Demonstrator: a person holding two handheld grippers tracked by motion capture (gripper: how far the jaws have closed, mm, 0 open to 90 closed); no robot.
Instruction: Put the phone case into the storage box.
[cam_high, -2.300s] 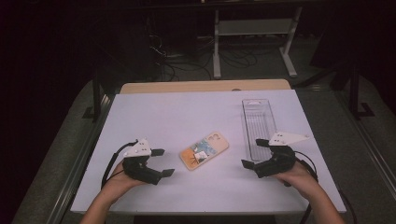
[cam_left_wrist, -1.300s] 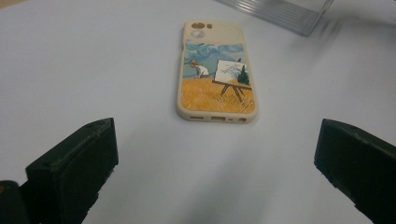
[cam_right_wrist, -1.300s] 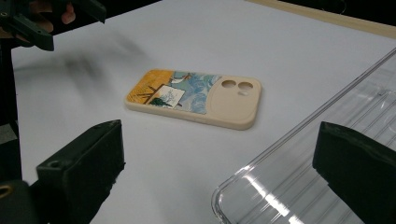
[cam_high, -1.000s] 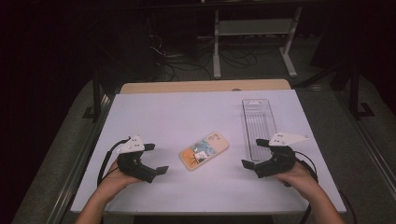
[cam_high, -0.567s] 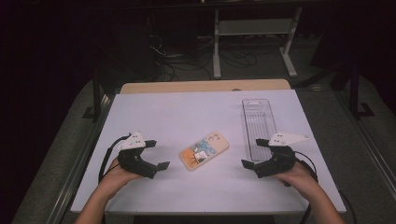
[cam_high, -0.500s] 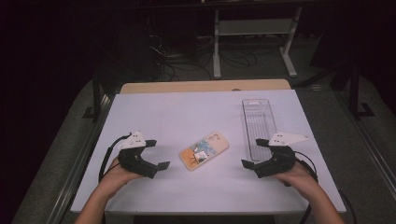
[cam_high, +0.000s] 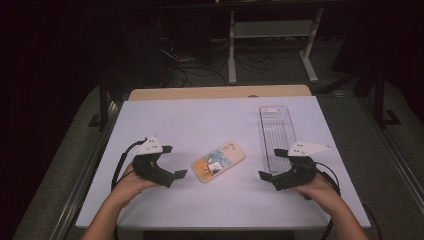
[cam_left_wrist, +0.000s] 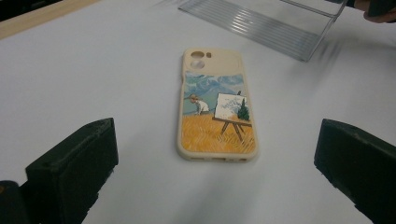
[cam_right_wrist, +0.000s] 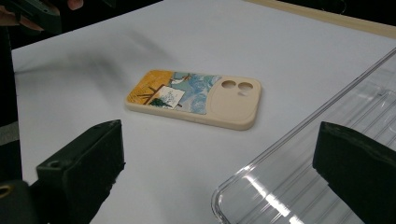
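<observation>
A cream phone case (cam_high: 218, 161) printed with a painter at an easel lies flat, camera holes pointing away, in the middle of the white table (cam_high: 210, 120). My left gripper (cam_high: 174, 161) sits just left of it, open, its jaws spread wide and empty. In the left gripper view the phone case (cam_left_wrist: 217, 112) lies between and a little beyond the left gripper (cam_left_wrist: 217, 179). My right gripper (cam_high: 270, 164) rests open to the right of the case. The right gripper (cam_right_wrist: 219, 144) faces the phone case (cam_right_wrist: 196, 98) and holds nothing.
A long clear plastic tray (cam_high: 277, 130) lies at the right of the table, its near end beside my right gripper. The same clear tray (cam_right_wrist: 327, 158) crosses under the right jaw. A wooden strip (cam_high: 220, 93) edges the table's far side; table legs and cables stand beyond.
My left gripper has shifted slightly left and then a little forward, turning toward the phone case. The right gripper, the case and the tray have stayed put.
</observation>
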